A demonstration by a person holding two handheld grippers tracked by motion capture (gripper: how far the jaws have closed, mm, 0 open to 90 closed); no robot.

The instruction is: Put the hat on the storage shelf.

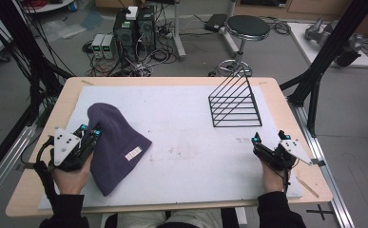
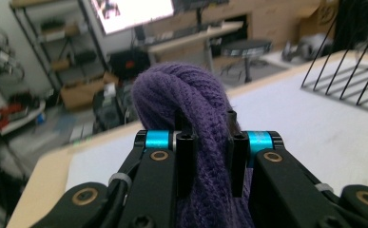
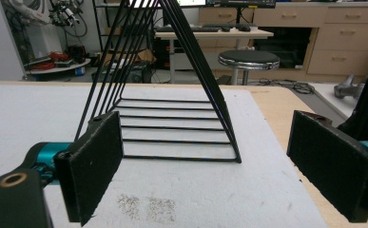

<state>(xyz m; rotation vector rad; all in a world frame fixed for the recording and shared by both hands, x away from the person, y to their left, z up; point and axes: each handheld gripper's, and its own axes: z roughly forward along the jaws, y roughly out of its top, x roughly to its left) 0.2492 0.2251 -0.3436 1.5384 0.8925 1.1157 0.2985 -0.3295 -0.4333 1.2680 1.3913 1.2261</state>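
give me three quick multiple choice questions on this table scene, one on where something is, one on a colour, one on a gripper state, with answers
1. Where does the black wire rack stand on the white mat?
A. far right part
B. near left corner
C. under the hat

2. What colour is the knit hat?
A. red
B. purple
C. yellow

3. How does the left gripper stand?
A. wide open over bare mat
B. shut on a fold of the hat
C. clamped on the rack

Answers: 1 A, the high view shows it ahead of the right gripper. 2 B, purple in the high and left gripper views. 3 B, its jaws pinch purple knit between them.
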